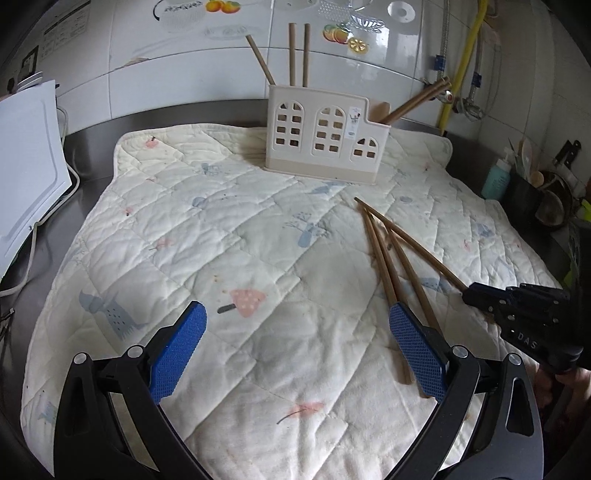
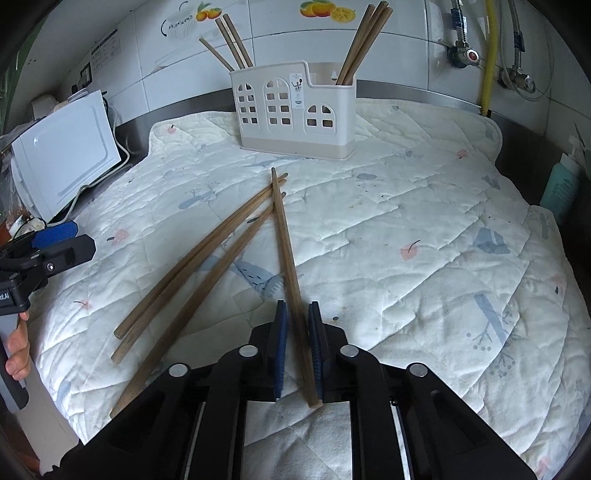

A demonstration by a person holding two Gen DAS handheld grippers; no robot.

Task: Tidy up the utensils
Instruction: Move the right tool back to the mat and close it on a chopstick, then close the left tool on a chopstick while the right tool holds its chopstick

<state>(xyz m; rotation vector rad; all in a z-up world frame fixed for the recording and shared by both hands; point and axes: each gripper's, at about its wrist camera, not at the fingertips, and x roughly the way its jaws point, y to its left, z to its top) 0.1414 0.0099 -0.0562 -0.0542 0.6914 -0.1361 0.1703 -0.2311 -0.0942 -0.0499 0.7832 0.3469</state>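
Near the quilted mat's (image 2: 406,206) middle, we see the right gripper (image 2: 297,321) clamped narrowly on one chopstick (image 2: 286,243); three chopsticks (image 2: 192,266) lie beside it. Left gripper (image 1: 295,325) wide, empty. Utensil holder (image 2: 295,110) stands at the far edge.

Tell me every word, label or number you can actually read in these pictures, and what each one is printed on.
"DAS": raised letters on the black body of the right gripper, seen from the left wrist.
Sticker on the cream utensil holder: too small to read.
Printed wall notice at upper left: blurred, unreadable.
Characters on the bowl decal on the tiles: too blurred to make out.
Teal bottle: label unreadable.
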